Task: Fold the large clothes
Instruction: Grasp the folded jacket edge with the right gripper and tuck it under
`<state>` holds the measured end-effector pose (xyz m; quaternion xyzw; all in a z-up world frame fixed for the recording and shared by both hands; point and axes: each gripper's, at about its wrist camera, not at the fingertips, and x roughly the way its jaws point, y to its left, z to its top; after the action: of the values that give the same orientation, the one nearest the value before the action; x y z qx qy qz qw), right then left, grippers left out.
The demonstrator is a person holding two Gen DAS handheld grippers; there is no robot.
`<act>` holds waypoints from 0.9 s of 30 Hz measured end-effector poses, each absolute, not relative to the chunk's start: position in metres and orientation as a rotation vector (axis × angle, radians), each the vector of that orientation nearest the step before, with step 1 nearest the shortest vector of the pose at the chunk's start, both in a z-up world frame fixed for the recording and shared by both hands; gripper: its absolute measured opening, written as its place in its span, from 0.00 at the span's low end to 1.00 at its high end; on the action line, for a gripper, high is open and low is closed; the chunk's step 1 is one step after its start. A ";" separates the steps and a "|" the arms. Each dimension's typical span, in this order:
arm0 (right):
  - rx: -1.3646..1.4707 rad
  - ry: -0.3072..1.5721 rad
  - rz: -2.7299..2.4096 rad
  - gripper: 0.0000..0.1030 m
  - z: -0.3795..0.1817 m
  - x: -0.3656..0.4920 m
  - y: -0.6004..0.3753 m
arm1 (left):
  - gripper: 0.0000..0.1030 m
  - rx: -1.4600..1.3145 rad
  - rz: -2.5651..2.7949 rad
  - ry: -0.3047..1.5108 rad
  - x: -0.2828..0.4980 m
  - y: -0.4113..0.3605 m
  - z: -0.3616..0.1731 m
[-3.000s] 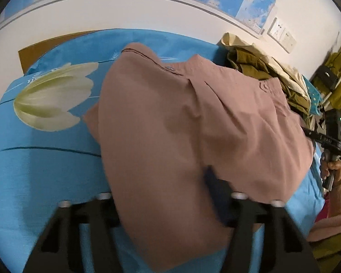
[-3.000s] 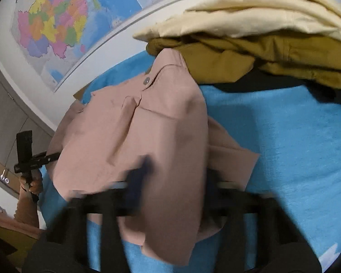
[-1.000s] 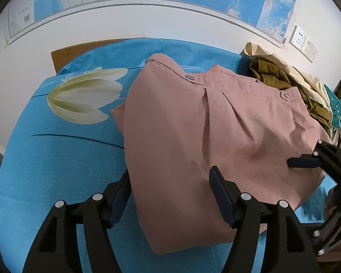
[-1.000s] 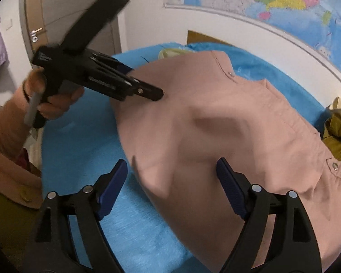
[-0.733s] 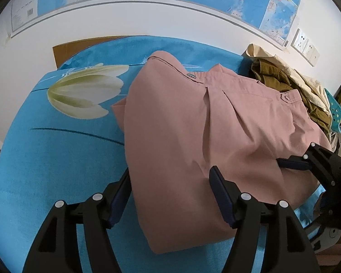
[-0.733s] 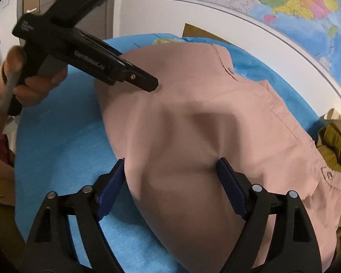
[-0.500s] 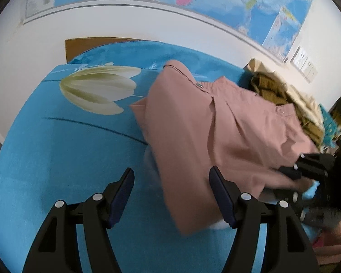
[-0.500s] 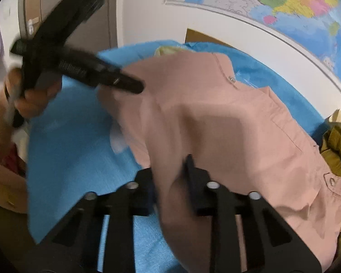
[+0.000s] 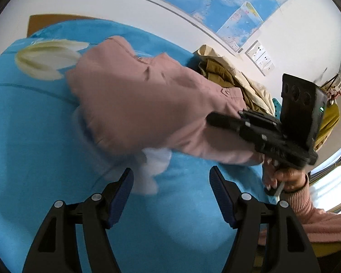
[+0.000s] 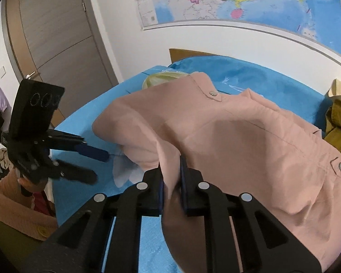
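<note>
The left gripper (image 9: 171, 187) hangs over the blue bedspread (image 9: 34, 147), its jaws opening with only bare cover between them. Just ahead lies the pink garment (image 9: 136, 100), a white lining (image 9: 155, 159) showing at its near edge. To the front right, the right gripper (image 9: 216, 119) pinches the garment's edge, with olive and cream clothes (image 9: 227, 77) piled beyond.

Black grippers, blue-padded jaws; ribbed pink sleeve (image 9: 297, 202).
</note>
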<state>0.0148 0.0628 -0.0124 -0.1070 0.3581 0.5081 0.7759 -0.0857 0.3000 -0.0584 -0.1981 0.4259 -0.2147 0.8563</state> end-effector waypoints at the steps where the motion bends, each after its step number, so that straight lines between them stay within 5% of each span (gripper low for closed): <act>1: -0.230 0.780 1.103 0.11 -0.013 0.013 0.063 | 0.69 -0.454 -0.445 0.895 -0.079 0.300 -0.060; 12: -0.239 0.802 1.153 0.20 -0.028 0.001 0.066 | 0.74 -0.776 -0.376 0.849 -0.053 0.331 -0.083; 27: -0.269 0.807 1.169 0.44 -0.047 -0.014 0.062 | 0.70 -0.536 -0.233 0.870 -0.035 0.306 -0.071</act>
<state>-0.0140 0.0624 -0.0468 -0.1231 0.3692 0.5351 0.7498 -0.0353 0.3059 -0.0713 -0.2558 0.4154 -0.1111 0.8658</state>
